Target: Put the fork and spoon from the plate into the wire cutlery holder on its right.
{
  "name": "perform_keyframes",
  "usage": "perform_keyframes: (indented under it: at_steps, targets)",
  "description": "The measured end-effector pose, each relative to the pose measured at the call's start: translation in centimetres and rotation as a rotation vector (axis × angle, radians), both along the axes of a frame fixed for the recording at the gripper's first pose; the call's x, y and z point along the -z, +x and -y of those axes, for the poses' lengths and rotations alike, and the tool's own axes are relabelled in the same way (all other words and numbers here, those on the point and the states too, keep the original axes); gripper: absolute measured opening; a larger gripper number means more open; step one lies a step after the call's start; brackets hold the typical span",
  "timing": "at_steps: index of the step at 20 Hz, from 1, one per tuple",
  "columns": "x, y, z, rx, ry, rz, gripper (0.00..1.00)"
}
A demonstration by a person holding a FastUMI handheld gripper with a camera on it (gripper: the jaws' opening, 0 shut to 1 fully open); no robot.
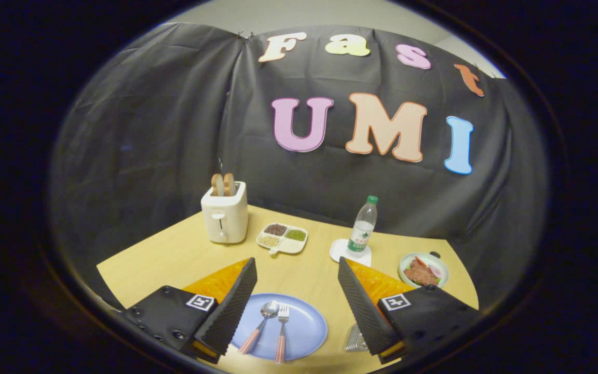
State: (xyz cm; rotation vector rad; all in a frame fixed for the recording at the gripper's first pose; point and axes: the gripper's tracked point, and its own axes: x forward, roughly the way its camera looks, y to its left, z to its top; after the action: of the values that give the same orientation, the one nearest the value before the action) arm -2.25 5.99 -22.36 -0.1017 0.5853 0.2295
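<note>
1. Backdrop: black cloth wall (174, 130) hung behind & around the table, creased, w/ vertical folds.
2. Above the cloth: strip of pale plain wall (304, 13).
3. Furniture: light wooden table (174, 254), smooth top, its far edge against the cloth.
4. Light: even, soft; slight sheen on tabletop, cloth stays dark, esp. toward its sides.
</note>
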Motion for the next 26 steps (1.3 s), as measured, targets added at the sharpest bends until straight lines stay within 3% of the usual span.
perform_keyframes:
  at_steps: [18, 24, 26]
  targets:
    - [14.9, -7.8, 1.2, -0.055, -0.067, -0.391, 0.99]
    - [17.7, -9.8, 1.4, -0.074, -0.098, -0.471, 0.92]
    - [18.4, -10.3, 1.3, -0.077, -0.104, -0.492, 0.79]
